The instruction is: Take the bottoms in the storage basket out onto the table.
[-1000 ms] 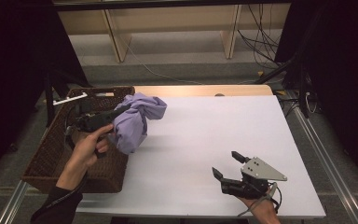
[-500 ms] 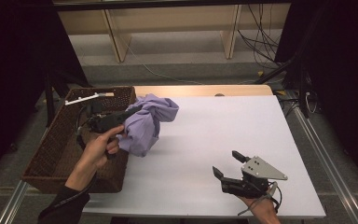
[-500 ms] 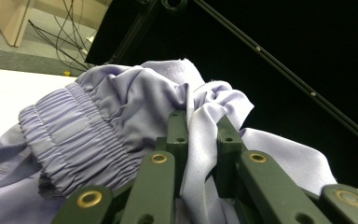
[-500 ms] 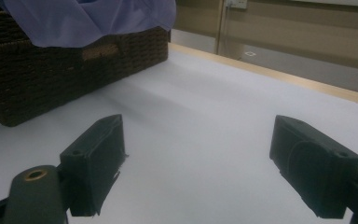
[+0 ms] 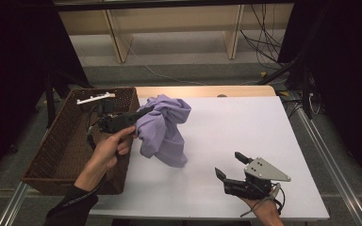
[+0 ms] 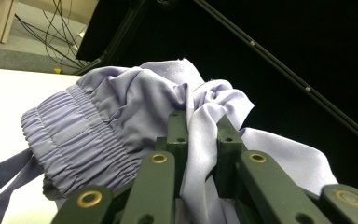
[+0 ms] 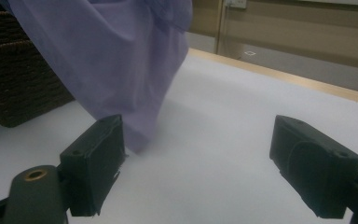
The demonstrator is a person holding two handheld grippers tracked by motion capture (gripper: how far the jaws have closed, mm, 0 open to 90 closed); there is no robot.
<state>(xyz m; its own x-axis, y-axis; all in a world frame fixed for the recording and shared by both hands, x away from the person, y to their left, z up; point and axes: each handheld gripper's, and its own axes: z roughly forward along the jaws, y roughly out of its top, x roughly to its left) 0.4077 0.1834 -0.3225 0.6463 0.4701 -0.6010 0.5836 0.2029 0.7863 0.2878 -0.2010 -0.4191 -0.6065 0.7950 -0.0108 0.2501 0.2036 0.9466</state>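
Note:
A lavender garment (image 5: 164, 127) with an elastic waistband (image 6: 79, 135) hangs bunched over the white table (image 5: 245, 127), its lower end reaching down to the surface. My left gripper (image 5: 143, 113) is shut on a fold of this cloth (image 6: 200, 140), held above the basket's right rim. Near the table's front edge my right gripper (image 5: 228, 165) stands open, nothing between its jaws. In the right gripper view the cloth (image 7: 116, 60) hangs ahead and to the left of that gripper (image 7: 196, 154).
A dark wicker basket (image 5: 66, 146) sits at the table's left side, with a white strip (image 5: 95, 98) on its far rim. A wooden edge (image 5: 207, 90) borders the table's back. Cables (image 5: 264, 28) lie on the floor beyond.
My left gripper has carried the garment rightward, out from over the basket and farther over the table. The right gripper has stayed in place, open.

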